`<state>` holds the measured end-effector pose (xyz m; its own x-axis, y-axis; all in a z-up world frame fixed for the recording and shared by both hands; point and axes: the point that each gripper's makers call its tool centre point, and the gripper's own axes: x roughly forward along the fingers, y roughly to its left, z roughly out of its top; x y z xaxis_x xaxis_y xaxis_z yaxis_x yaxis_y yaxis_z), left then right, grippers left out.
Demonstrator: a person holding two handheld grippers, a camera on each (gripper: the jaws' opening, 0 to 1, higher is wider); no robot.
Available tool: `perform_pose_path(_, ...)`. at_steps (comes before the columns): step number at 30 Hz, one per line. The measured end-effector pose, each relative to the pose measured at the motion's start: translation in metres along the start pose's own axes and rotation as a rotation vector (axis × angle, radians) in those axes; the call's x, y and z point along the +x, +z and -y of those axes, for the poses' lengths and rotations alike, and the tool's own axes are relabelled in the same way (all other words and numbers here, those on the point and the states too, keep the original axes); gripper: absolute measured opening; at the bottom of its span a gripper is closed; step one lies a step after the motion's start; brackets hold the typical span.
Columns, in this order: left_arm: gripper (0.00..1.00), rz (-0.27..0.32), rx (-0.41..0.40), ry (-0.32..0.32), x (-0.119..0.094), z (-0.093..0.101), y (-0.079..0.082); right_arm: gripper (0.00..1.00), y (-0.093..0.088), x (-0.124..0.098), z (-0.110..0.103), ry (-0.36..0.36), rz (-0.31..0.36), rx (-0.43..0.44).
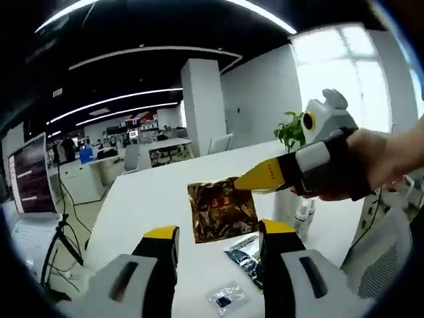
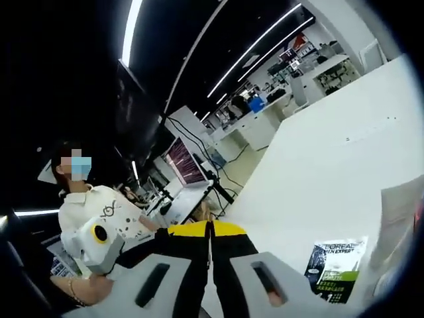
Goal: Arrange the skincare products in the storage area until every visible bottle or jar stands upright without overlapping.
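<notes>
A brown-gold foil sachet [image 1: 222, 211] hangs above the white table [image 1: 152, 199], pinched at its top right corner by my right gripper [image 1: 241, 183], which reaches in from the right in a person's hand. In the right gripper view the yellow-tipped right gripper [image 2: 209, 229] has its jaws pressed together. My left gripper [image 1: 220, 230] is open just below the sachet with nothing between its jaws. Two small clear bottles [image 1: 303, 216] stand upright at the right, partly hidden by the hand. A dark sachet [image 1: 246, 255] and a small clear bag [image 1: 226, 298] lie flat on the table.
A green-and-black L'Oreal packet [image 2: 336, 268] lies on the table [image 2: 331, 165]. A potted plant [image 1: 289, 130] stands at the far right edge, and a laptop [image 1: 30, 177] on a stand sits left of the table. A person in a white shirt [image 2: 99, 211] stands close by.
</notes>
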<state>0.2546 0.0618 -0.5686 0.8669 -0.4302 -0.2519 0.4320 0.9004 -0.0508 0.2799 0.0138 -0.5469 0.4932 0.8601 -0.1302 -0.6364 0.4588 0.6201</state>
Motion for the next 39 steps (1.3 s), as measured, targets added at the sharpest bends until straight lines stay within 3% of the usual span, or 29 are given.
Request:
perform_pose_path(3, 0.43, -0.042, -0.125, -0.097, -0.001, 0.004, -0.012, 0.01, -0.004, 0.001, 0.002, -0.001, -0.012, -0.001)
perform_pose_path(6, 0.42, -0.069, -0.147, -0.172, 0.0, 0.006, -0.02, 0.01, -0.011, 0.005, 0.006, -0.018, -0.034, -0.032)
perform_pose_path(9, 0.41, -0.069, -0.245, -0.202, 0.0, 0.005, -0.021, 0.01, -0.015, 0.009, 0.004, -0.013, -0.041, -0.012)
perform_pose_path(11, 0.36, -0.05, -0.36, -0.219, 0.003, -0.002, -0.022, 0.01, -0.017, 0.012, 0.003, -0.005, -0.049, -0.008)
perform_pose_path(13, 0.31, -0.066, -0.419, -0.205, 0.005, -0.013, -0.032, 0.01, -0.02, 0.016, 0.002, -0.004, -0.061, -0.016)
perform_pose_path(15, 0.22, -0.075, -0.416, -0.214, 0.005, -0.02, -0.038, 0.01, -0.023, 0.019, 0.003, -0.007, -0.074, -0.019)
perform_pose_path(18, 0.09, -0.061, -0.461, -0.225, 0.004, -0.021, -0.038, 0.01, -0.029, 0.023, 0.007, -0.016, -0.094, -0.035)
perform_pose_path(21, 0.04, -0.078, -0.459, -0.218, 0.007, -0.022, -0.046, 0.01, -0.031, 0.026, 0.013, -0.027, -0.101, -0.053)
perform_pose_path(23, 0.0, -0.106, -0.503, -0.211, 0.008, -0.024, -0.052, 0.01, -0.033, 0.029, 0.02, -0.052, -0.109, -0.078)
perform_pose_path(27, 0.0, -0.143, -0.553, -0.168, 0.012, -0.033, -0.063, 0.01, -0.043, 0.034, 0.034, -0.113, -0.163, -0.12)
perform_pose_path(35, 0.0, -0.192, -0.596, -0.13, 0.022, -0.039, -0.076, 0.01, -0.057, 0.047, 0.056, -0.193, -0.248, -0.358)
perform_pose_path(39, 0.0, -0.216, -0.601, -0.118, 0.029, -0.041, -0.087, 0.01, -0.061, 0.052, 0.066, -0.218, -0.255, -0.369)
